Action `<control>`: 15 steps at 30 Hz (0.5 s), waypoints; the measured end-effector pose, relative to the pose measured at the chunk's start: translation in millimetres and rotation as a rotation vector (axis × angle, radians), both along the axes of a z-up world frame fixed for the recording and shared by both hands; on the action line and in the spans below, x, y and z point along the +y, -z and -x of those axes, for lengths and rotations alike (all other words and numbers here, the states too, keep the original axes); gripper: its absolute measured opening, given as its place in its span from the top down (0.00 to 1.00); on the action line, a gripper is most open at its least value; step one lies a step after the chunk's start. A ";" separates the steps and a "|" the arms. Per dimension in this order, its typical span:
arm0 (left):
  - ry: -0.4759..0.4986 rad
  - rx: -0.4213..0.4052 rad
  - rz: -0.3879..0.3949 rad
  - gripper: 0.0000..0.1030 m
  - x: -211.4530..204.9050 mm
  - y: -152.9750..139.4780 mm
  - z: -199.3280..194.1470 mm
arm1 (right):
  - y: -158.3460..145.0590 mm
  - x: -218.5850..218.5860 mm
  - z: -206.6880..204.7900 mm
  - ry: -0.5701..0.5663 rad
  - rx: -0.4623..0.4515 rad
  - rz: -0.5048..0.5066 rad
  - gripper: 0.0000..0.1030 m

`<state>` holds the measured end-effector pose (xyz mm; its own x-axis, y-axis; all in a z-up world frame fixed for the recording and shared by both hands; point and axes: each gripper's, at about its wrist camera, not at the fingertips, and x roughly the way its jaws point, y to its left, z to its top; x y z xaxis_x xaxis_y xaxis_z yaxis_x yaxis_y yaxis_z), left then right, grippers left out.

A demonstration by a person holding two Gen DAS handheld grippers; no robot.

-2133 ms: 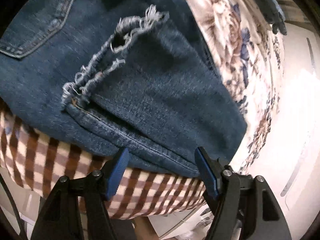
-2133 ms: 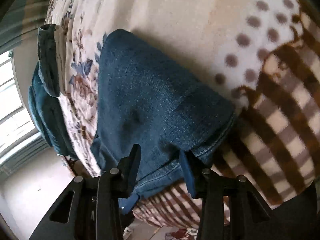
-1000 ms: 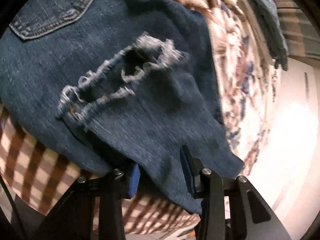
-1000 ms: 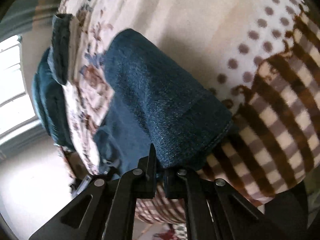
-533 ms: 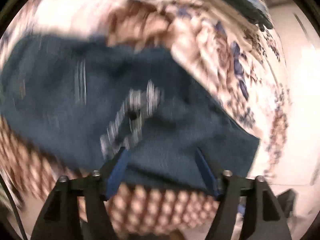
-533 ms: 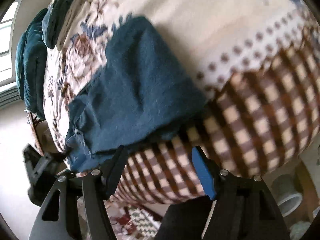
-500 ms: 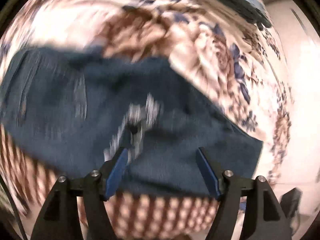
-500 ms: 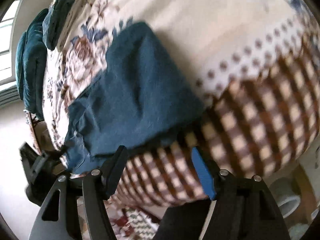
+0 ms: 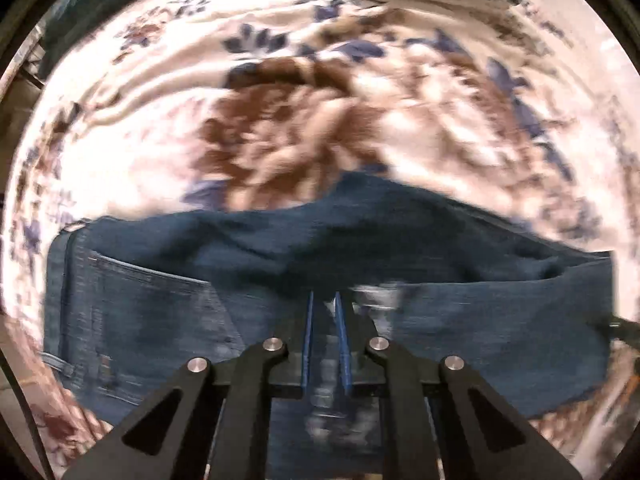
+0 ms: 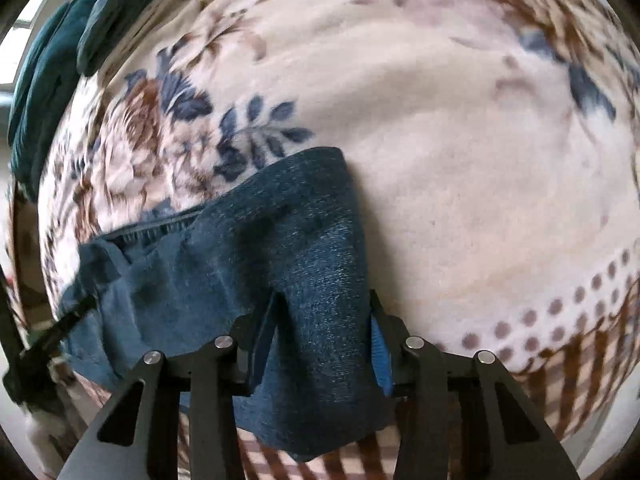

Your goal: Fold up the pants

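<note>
Now both claws grip the jeans (image 9: 460, 320) — left claw (image 9: 323, 312) pinched tight, right claw (image 10: 320, 320) straddling denim.

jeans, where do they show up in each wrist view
Left wrist view: the jeans span the lower half, back pocket at left, and the left gripper has its jaws pinched on the denim.
Right wrist view: the jeans sit lower centre-left, a fold between the right gripper jaws.
Shared landmark: the floral blanket underneath.
</note>
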<state>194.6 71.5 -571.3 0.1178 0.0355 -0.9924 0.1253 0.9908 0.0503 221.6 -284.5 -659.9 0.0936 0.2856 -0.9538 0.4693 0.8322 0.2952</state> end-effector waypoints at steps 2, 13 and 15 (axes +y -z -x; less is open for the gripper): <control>-0.087 0.027 0.071 0.90 17.3 -0.3 -3.4 | -1.5 1.6 0.1 -0.028 0.036 0.032 0.56; 0.002 0.213 0.449 0.54 -80.9 1.5 -14.8 | -63.6 50.8 -43.4 -0.051 -0.204 -0.007 0.90; 0.021 0.268 0.410 0.54 -96.7 20.7 -13.5 | -37.2 56.5 -56.4 -0.030 -0.161 -0.120 0.91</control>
<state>208.1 -25.1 -592.1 -0.1470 -0.3646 -0.9195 0.1002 0.9193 -0.3805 278.0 -228.0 -622.6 0.2315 0.4017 -0.8860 0.3833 0.7994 0.4626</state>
